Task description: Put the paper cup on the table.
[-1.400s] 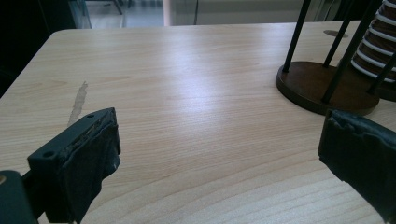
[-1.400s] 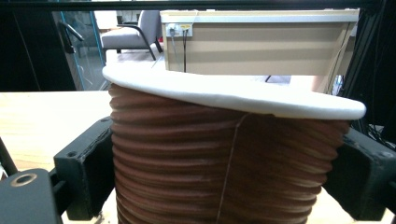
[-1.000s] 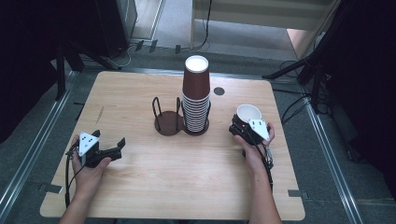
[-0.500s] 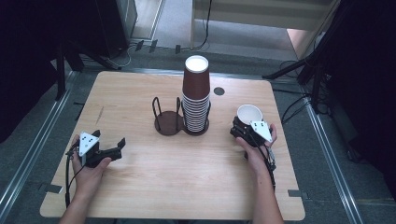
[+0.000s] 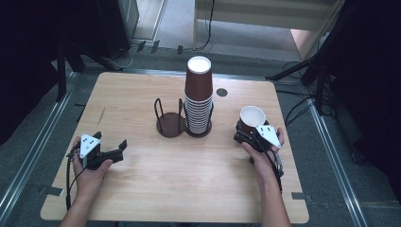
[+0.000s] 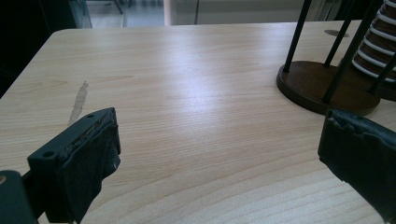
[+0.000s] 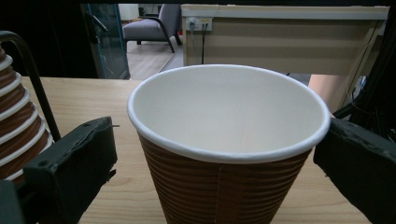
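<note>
The upright brown ribbed paper cup with a white lining (image 7: 228, 140) stands on the pale wooden table (image 5: 142, 104) directly ahead of the right gripper (image 5: 255, 135), between its wide-apart jaws, while the left gripper (image 5: 111, 153) gapes empty well apart.

The cup (image 7: 229, 144) bottom runs off the right gripper view's lower edge.

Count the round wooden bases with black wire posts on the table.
2. One round wooden base with black wire posts stands bare at the table's middle; the second, touching its right side, carries the stack of brown ribbed paper cups, which hides most of it.
</note>
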A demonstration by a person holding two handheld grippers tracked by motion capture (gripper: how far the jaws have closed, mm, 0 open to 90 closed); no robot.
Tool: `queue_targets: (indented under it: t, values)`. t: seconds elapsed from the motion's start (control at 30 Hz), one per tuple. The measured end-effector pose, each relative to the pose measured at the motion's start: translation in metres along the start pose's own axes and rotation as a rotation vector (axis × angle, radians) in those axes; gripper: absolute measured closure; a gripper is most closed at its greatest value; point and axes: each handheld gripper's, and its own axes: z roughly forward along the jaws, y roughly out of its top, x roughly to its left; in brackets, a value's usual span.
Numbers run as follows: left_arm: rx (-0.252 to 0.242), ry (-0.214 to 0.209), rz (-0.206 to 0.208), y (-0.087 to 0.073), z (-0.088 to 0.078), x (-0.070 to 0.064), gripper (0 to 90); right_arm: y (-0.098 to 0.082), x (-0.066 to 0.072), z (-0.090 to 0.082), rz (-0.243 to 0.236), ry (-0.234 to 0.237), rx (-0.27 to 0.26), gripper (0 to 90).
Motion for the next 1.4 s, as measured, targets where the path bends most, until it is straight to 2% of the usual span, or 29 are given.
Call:
queue_targets:
  t: [0.3, 0.37, 0.57, 0.93, 1.1, 1.4]
  values:
    - [0.000, 0.000, 0.004, 0.000, 0.000, 0.000, 0.0, 0.011, 0.002, -0.015, 0.014, 0.030, -0.019, 0.0]
    - [0.000, 0.000, 0.004, 0.000, 0.000, 0.000, 0.0, 0.013, 0.002, -0.018, 0.002, 0.032, -0.027, 0.0]
    - [-0.001, 0.000, 0.002, 0.000, 0.000, 0.000, 0.0, 0.017, 0.002, -0.029, 0.018, 0.053, -0.036, 0.0]
    - [0.001, 0.001, 0.007, 0.000, 0.000, 0.000, 0.0, 0.025, -0.001, -0.051, 0.001, 0.069, -0.056, 0.0]
    - [0.003, 0.000, 0.008, 0.000, 0.000, 0.000, 0.0, 0.025, -0.006, -0.061, -0.030, 0.055, -0.066, 0.0]
    - [0.003, 0.002, 0.011, 0.000, 0.000, -0.001, 0.0, 0.021, -0.023, -0.083, -0.034, 0.043, -0.073, 0.0]
